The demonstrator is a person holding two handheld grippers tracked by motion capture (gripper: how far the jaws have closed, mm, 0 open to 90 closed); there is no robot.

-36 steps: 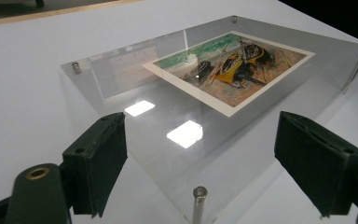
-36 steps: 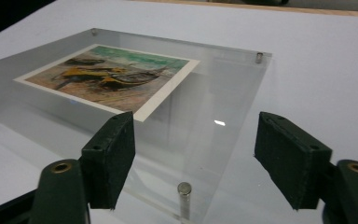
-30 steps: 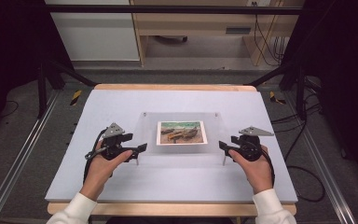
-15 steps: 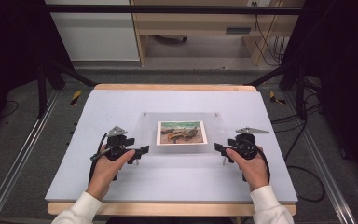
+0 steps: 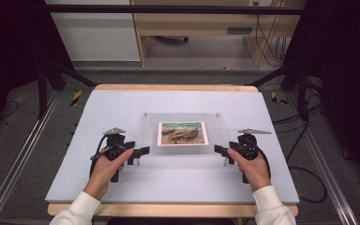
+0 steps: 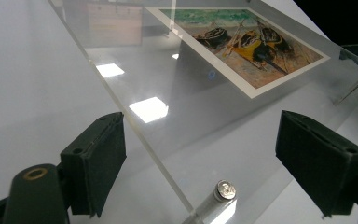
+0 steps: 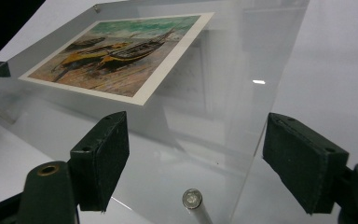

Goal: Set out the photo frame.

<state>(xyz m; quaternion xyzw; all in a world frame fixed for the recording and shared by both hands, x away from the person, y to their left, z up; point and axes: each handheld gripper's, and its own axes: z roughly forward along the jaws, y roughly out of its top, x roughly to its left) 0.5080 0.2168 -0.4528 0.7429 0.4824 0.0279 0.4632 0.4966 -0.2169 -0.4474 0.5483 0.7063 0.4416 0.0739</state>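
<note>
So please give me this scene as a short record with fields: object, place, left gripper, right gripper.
object: clear frame holding a picture of boats
place: middle of the table
left gripper: jaws open and just widened, at the frame's near left corner, pads not pressing
right gripper: jaws open and just widened, at the near right corner, pads not pressing

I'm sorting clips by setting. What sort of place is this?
Probably a lab or workshop set up for recording: a pale work table ringed by a black frame and floor rails, with loose cables and plain cabinets behind.
</note>
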